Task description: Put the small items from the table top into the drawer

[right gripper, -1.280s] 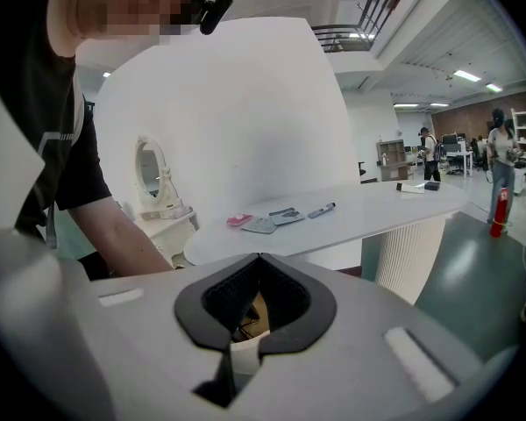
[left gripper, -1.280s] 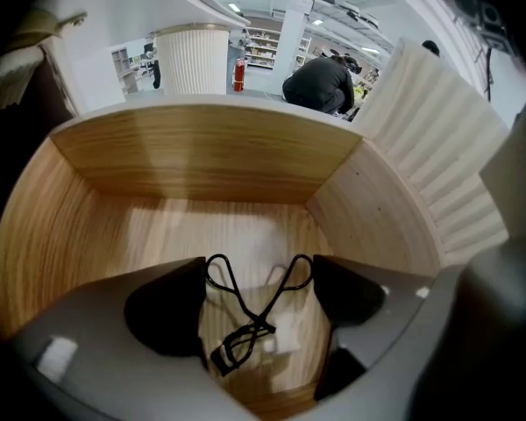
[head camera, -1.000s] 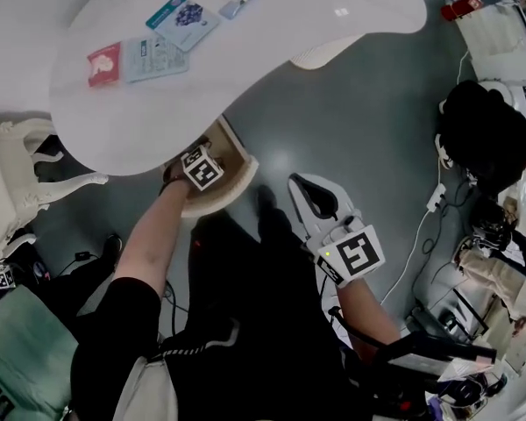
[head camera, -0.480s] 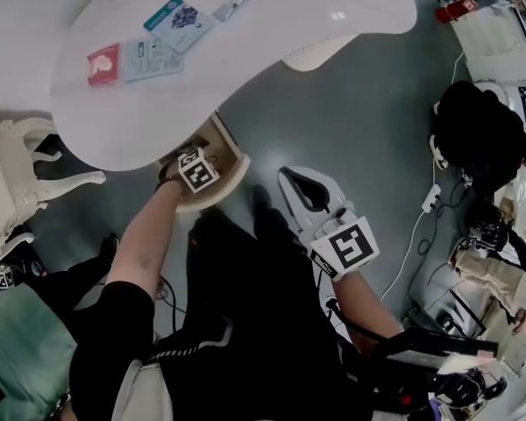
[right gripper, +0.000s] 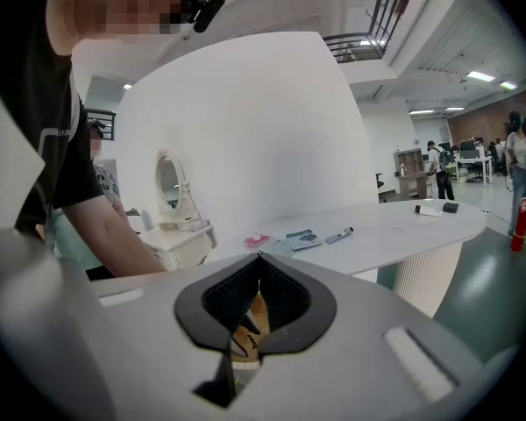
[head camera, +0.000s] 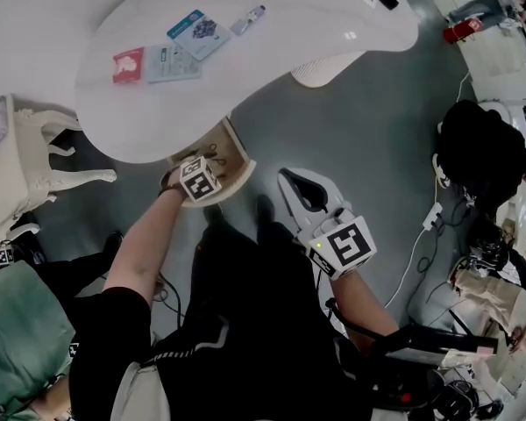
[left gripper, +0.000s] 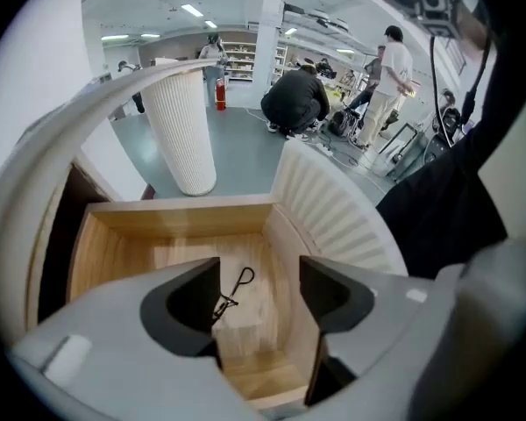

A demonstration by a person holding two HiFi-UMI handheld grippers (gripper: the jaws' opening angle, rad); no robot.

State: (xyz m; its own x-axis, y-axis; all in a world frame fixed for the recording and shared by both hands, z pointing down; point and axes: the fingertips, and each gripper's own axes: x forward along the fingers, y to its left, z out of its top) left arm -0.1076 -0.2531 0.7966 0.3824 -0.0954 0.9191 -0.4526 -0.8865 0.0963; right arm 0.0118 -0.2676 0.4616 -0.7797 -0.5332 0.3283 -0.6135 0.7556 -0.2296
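The head view looks steeply down from above the person, from well off. It takes in the whole white table top (head camera: 280,51), the open drawer (head camera: 231,152) under its edge and the grey floor (head camera: 359,147).

The left gripper view sits right at the drawer's mouth. It faces down onto the wooden bottom past the 2 closing jaws of the left gripper (left gripper: 259,266), nothing between them. The ribbed pedestal (left gripper: 188,121) stands beyond.

The right gripper view sits farther back, about level with the table top, facing across it toward the packets (right gripper: 300,238).

All 3 views share the table. The head view and left gripper view share the drawer.
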